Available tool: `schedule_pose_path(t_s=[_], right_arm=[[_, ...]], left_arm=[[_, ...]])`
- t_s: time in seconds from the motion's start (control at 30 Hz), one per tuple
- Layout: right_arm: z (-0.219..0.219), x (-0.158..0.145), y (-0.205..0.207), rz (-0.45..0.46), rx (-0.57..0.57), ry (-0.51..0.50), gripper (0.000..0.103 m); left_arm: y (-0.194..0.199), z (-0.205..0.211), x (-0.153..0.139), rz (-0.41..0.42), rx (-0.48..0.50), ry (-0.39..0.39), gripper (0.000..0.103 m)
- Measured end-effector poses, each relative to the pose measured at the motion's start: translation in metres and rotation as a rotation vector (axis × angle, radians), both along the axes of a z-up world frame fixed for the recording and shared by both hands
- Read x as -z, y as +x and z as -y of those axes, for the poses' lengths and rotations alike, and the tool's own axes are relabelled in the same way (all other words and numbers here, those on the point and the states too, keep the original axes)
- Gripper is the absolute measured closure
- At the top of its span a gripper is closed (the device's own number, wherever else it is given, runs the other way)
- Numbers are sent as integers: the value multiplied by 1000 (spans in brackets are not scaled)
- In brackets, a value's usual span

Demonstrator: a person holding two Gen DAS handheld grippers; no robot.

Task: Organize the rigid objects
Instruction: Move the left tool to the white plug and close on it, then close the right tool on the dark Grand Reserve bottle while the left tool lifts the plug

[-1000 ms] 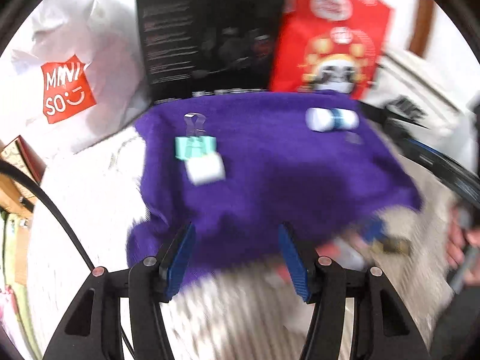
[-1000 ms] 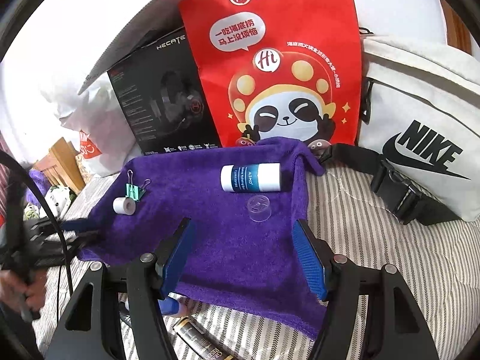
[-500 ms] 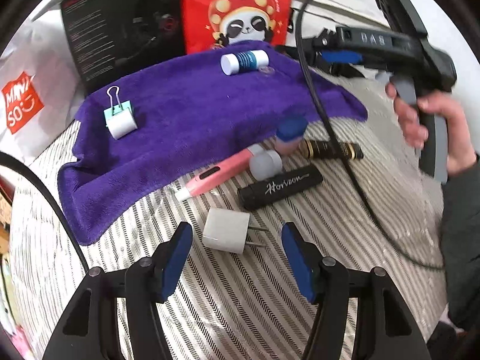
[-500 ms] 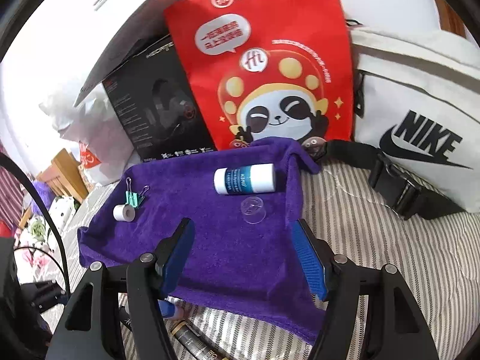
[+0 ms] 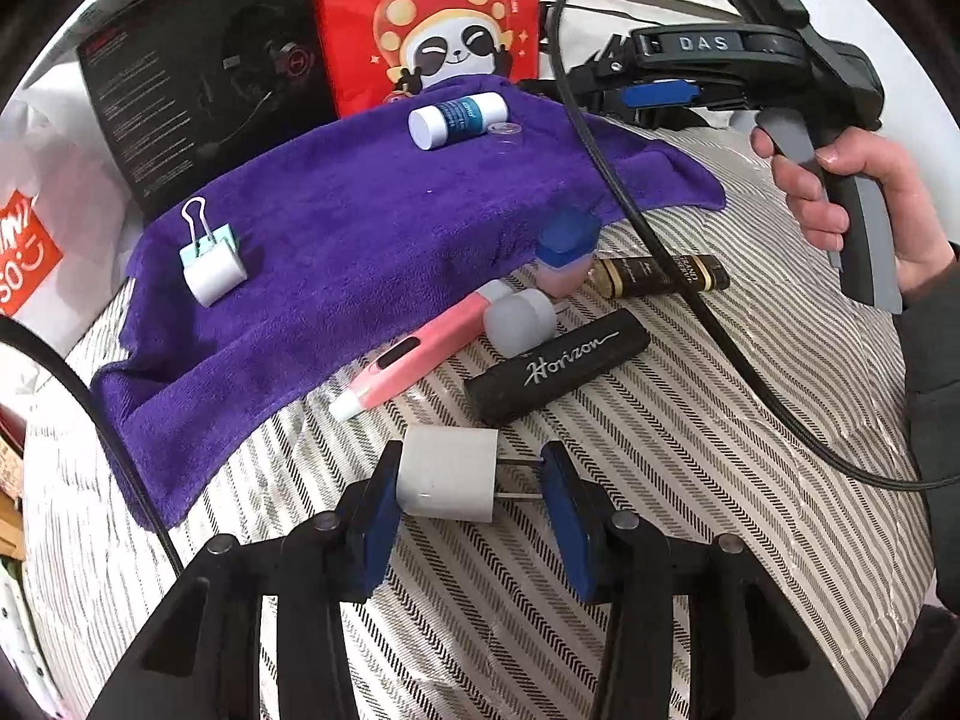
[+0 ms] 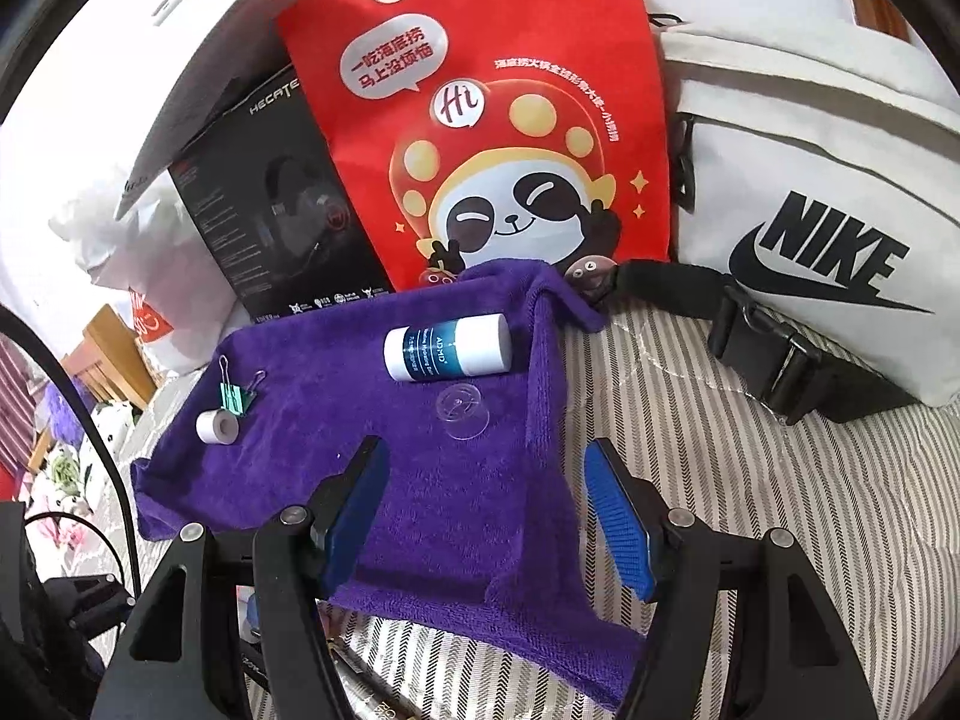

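Note:
On the striped bedding lies a white charger plug (image 5: 447, 474), prongs to the right, between the jaws of my left gripper (image 5: 469, 456). The jaws are closing; one pad meets its body, the other its prong tips. Beyond it lie a pink pen (image 5: 414, 354), a black Horizon case (image 5: 558, 366), a blue-capped pink bottle (image 5: 567, 258) and a brown tube (image 5: 660, 275). The purple towel (image 6: 420, 480) carries a white-blue bottle (image 6: 447, 347), a clear cap (image 6: 461, 414), a green binder clip (image 6: 237, 399) and a white roll (image 6: 217, 426). My right gripper (image 6: 483, 447) hovers open over the towel.
A black headset box (image 6: 282, 204), a red panda bag (image 6: 480, 120) and a white Nike bag (image 6: 810, 228) stand behind the towel. A white Miniso bag (image 5: 24, 252) sits at the left. A black cable (image 5: 690, 300) crosses the bedding. A hand (image 5: 858, 192) holds the right gripper.
My left gripper swung from over the towel down to the bedding and narrowed its jaws around the charger plug. The right gripper has hardly moved.

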State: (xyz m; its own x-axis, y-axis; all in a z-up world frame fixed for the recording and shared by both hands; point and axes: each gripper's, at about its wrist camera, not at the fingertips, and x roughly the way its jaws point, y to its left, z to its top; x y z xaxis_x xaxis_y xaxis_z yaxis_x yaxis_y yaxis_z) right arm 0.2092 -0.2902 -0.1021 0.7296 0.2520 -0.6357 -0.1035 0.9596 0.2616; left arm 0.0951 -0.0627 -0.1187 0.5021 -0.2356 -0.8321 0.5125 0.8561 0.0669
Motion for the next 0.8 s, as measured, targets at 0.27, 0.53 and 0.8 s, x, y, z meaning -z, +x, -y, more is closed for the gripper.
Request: schedule_pose_path(t_s=[0.27,0.53,0.8], right_arm=[[-14,-13,-11,20,-69,-22,36],[-44,-5,-64,1,-211,-204,36],[-65,36,-79,-91,-350,-382,43]], left_arm=[[6,-52,-2,-15,-212,-40,60],[10,-75,1,10,-305,-34,60],[12,-73,4,22,-325,-50,60]])
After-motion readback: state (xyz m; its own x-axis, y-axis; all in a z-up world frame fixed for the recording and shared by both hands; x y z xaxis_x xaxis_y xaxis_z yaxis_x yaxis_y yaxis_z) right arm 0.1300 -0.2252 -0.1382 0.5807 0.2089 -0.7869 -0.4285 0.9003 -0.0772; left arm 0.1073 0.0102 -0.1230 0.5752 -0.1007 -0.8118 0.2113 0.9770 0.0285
